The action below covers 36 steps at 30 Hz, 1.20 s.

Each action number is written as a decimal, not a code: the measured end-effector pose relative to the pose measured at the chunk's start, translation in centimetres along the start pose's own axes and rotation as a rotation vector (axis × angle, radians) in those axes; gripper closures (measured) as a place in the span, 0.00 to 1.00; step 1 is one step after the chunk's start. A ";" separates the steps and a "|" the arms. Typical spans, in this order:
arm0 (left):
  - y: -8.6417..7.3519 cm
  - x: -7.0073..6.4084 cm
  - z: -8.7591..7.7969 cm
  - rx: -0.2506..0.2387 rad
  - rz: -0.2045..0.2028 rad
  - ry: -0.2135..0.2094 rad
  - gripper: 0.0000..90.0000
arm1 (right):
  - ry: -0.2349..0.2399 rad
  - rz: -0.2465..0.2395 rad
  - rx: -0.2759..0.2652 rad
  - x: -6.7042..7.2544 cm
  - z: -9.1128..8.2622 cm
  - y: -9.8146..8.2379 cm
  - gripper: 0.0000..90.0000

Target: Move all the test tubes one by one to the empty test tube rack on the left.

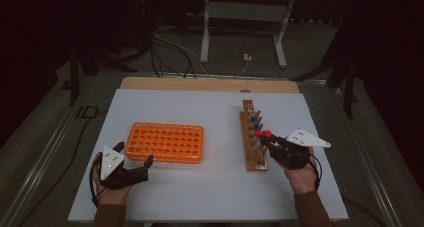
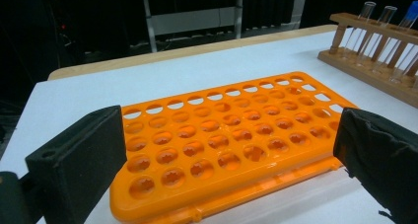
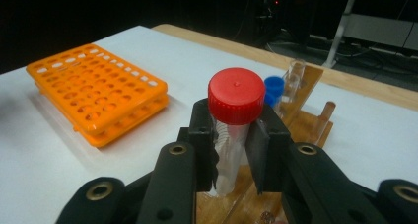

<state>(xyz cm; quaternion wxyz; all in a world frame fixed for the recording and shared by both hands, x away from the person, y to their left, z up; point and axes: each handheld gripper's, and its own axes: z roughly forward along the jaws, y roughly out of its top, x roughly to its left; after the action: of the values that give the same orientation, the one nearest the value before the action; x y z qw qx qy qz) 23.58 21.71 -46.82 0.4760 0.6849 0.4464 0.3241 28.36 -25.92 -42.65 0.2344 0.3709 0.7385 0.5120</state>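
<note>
A clear tube with a red cap is held clamped between the jaws of the right gripper, gripped just below the cap, above the near end of the wooden rack at the right of the white table. The tube's long axis is kept close to upright, cap at the top and the clear body pointing down toward the wooden rack, in which tubes with blue caps are seen farther along. In the high view a second red cap appears to sit just beside the held one; whether it belongs to a tube in the rack cannot be told.

The orange rack, its rows of holes empty, is laid flat with its long axis running from nine to three o'clock across the table. From the right gripper it is placed at about nine o'clock, well apart, across a bare stretch of table. The left gripper is far nearer: its jaws are spread wide on nothing, resting at the orange rack's near left corner, with the rack at roughly one o'clock from it.

A sideways carry toward nine o'clock, with the tube kept vertical for the holes, is judged to be the move in hand.
</note>
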 end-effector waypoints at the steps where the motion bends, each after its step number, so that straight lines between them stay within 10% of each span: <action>1: 0.0 0.0 0.0 -0.001 0.002 -0.001 0.00 | 0.000 0.000 0.000 0.0 0.0 0.0 0.83; 11: 1.0 -1.7 0.3 -0.013 0.010 -0.082 0.00 | 0.021 -0.012 -0.040 0.8 -1.0 1.5 0.83; 22: 3.8 -6.2 2.1 -0.060 0.084 -0.257 0.00 | 0.080 -0.022 -0.035 2.2 -0.5 1.8 0.83; 36: 5.8 -12.8 6.7 0.017 0.124 -0.406 0.08 | 0.152 -0.038 0.012 4.4 1.1 1.4 0.82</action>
<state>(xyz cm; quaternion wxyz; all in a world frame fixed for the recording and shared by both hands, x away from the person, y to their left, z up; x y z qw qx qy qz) 26.12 6.66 -43.89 0.5296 0.7662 0.3013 0.2044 26.90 -21.57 -41.57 0.1850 0.3182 0.7642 0.5296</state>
